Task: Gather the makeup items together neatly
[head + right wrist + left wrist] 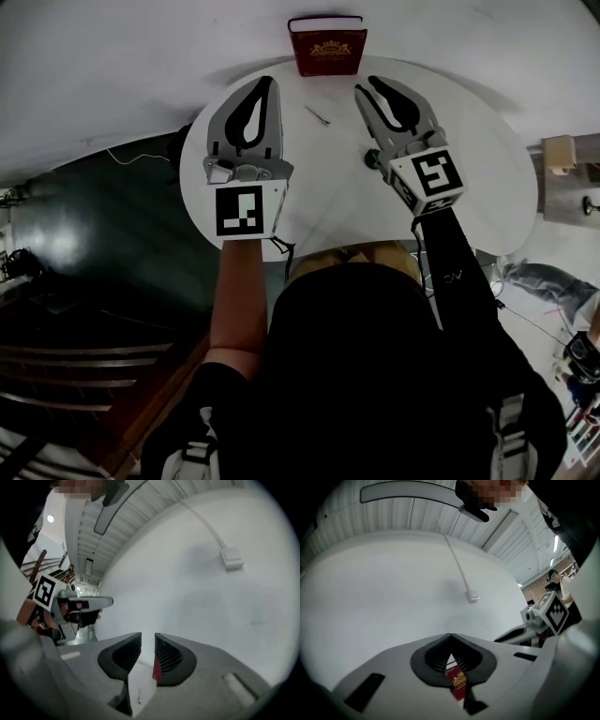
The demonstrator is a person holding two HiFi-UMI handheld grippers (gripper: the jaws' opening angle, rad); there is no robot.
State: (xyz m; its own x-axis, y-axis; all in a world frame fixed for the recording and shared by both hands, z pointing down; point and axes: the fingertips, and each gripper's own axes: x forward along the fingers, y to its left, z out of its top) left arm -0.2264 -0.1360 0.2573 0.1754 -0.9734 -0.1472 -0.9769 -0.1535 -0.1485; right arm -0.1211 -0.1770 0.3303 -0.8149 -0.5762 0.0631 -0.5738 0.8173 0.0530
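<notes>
A dark red rectangular box [326,47] with a gold crest printed on its front stands upright at the far rim of the round white tabletop [487,178]. Its broad crested face is turned towards the person and its long edge runs across, left to right. Nearer in, a thin dark stick [317,114] lies flat on the smooth tabletop. It is slender and straight, and its long axis slants from far-left to near-right, in the space between the two grippers. A small, dark green, round item [373,157] sits just beside the body of the right gripper [367,89].

Both grippers are held roughly level over the tabletop, pointing towards the box. The left gripper [267,84] has its ribbed dark pads pressed together at the tips with nothing pinched, and the red box shows through the slot behind them. The right gripper's jaws stand a little spread, with only bare tabletop and a sliver of red visible in the gap.
</notes>
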